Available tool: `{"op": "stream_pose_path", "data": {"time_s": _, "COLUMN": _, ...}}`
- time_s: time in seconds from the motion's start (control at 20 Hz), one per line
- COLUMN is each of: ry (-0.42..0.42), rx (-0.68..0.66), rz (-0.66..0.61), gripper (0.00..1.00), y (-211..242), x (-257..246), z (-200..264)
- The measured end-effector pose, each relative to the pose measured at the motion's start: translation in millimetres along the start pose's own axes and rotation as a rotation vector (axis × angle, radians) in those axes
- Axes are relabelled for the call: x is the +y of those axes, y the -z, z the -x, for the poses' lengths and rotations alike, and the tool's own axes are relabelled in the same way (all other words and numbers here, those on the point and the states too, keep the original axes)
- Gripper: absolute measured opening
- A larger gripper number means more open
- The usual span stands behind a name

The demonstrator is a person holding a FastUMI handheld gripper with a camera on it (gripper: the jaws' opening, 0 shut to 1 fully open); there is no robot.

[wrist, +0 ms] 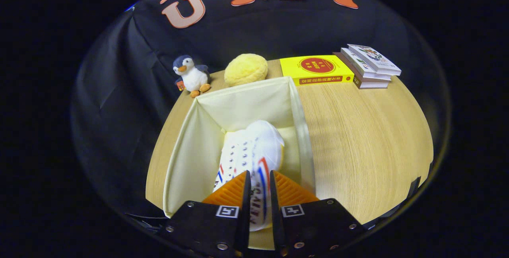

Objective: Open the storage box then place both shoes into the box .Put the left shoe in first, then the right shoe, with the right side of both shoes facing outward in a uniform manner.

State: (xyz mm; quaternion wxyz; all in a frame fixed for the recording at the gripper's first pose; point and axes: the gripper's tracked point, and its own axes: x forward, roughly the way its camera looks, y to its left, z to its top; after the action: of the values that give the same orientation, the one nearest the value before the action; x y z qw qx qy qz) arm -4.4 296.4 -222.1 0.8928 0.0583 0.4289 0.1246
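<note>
Both fingers of the gripper (pixel 260 178) pinch the side wall of a white shoe (pixel 250 154) with red and blue stripes, its toe pointing to the far end, held inside the open cream storage box (pixel 191 158). Beyond the box on the wooden table (pixel 358 142) sit a plush penguin (pixel 191 76), a yellow plush ball (pixel 245 69), a yellow book (pixel 316 69) and, far right, a small stack of books (pixel 370 66).

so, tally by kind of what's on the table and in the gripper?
Shoes: 1, held over the open storage box by the gripper
Storage boxes: 1
Plush toys: 2, penguin, yellow plush
Books: 4, yellow book, stack of three
Total: 8
</note>
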Motion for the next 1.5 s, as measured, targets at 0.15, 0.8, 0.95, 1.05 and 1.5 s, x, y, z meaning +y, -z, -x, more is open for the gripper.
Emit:
{"op": "stream_pose_path", "data": {"time_s": 0.15, "ry": -0.029, "rx": -0.093, "rz": 0.028, "gripper": 0.61, "y": -30, "x": 4, "z": 31}}
{"op": "stream_pose_path", "data": {"time_s": 0.8, "ry": 0.035, "rx": -0.431, "rz": 0.06, "gripper": 0.99, "y": -138, "x": -83, "z": 176}}
{"op": "stream_pose_path", "data": {"time_s": 0.95, "ry": 0.078, "rx": -0.499, "rz": 0.062, "gripper": 0.99, "y": -156, "x": -120, "z": 203}}
{"op": "stream_pose_path", "data": {"time_s": 1.05, "ry": 0.094, "rx": -0.551, "rz": 0.049, "gripper": 0.99, "y": -166, "x": -142, "z": 218}}
{"op": "stream_pose_path", "data": {"time_s": 1.5, "ry": 0.154, "rx": -0.666, "rz": 0.004, "gripper": 0.99, "y": -184, "x": -234, "z": 260}}
